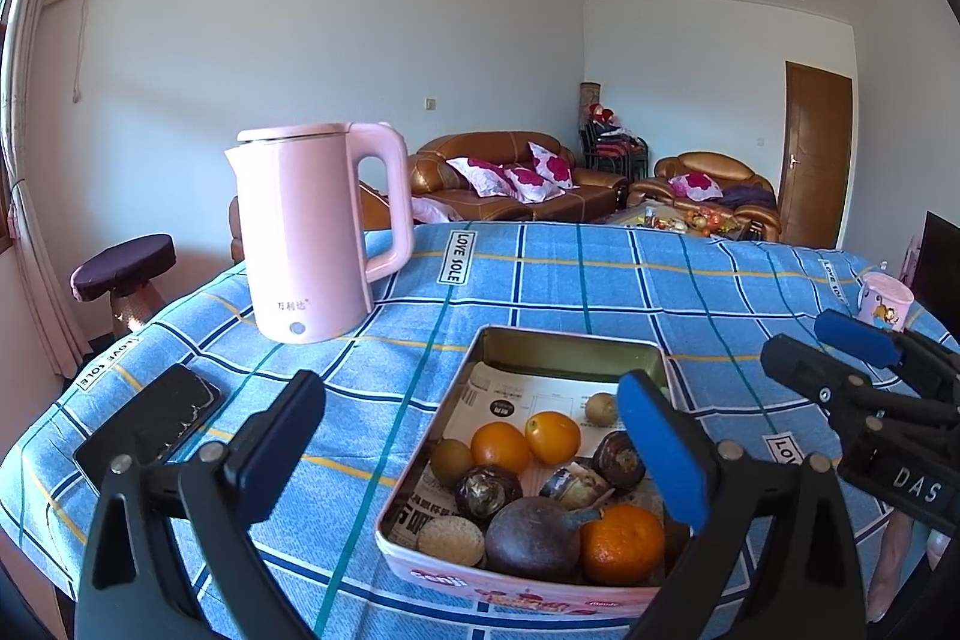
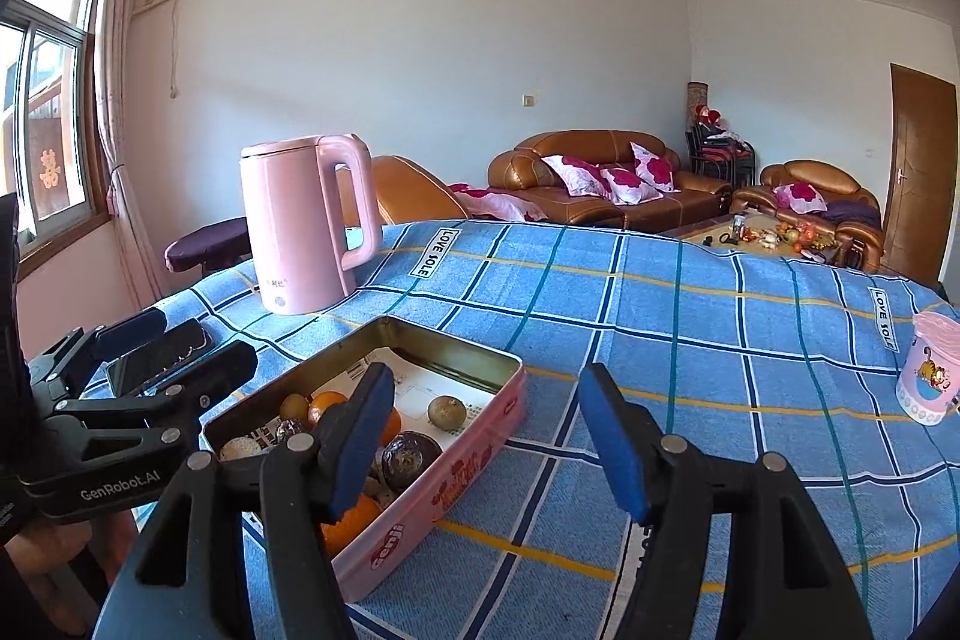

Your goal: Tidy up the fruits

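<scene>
fruit: oranges, kiwis, dark round ones, all in pink tin mid-table
left gripper: jaws apart, empty, over tin
right gripper: jaws apart, empty, beside tin
kettle: behind tin

Oranges and dark fruits fill a pink tin (paper-lined).

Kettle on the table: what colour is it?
Pink all over; the kettle shows best in the left wrist view.
</scene>
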Demonstrator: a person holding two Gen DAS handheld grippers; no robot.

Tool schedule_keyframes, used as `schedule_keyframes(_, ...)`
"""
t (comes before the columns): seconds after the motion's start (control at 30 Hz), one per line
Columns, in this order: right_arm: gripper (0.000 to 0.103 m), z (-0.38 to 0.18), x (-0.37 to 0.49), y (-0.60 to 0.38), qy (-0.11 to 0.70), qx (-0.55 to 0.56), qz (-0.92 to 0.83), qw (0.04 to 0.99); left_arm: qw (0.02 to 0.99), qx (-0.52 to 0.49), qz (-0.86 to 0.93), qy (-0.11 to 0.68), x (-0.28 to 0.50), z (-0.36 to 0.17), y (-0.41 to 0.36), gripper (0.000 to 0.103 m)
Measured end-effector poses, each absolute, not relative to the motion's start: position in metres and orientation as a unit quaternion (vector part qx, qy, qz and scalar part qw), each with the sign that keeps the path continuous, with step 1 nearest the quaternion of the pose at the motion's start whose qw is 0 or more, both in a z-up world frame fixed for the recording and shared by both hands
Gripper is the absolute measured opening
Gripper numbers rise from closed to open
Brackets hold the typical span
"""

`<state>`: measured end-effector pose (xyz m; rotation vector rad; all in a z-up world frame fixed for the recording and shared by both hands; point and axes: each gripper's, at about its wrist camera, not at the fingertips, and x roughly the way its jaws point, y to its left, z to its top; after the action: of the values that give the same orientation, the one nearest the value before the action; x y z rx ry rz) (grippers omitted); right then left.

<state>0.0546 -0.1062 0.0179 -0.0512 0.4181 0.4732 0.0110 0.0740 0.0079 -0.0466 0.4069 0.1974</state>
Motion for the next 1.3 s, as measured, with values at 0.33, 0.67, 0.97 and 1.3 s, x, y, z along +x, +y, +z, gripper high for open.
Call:
schedule_keyframes(0.33,0.066,0.018,0.054,-0.105,0.204,-0.025,0.231,0.951,0.974,-0.021,0.096,0.205,0.01,0.009,0.072,0.1)
schedule_keyframes(0.67,0.066,0.02,0.051,-0.112,0.199,-0.022,0.226,0.953,0.974,-0.019,0.085,0.209,0.011,0.01,0.068,0.103)
schedule_keyframes(0.97,0.066,0.022,0.049,-0.123,0.194,-0.019,0.217,0.957,0.976,-0.019,0.074,0.203,0.01,0.013,0.061,0.103)
schedule_keyframes(1.3,0.067,0.021,0.048,-0.129,0.195,-0.02,0.213,0.957,0.97,-0.016,0.083,0.227,0.018,0.003,0.059,0.103)
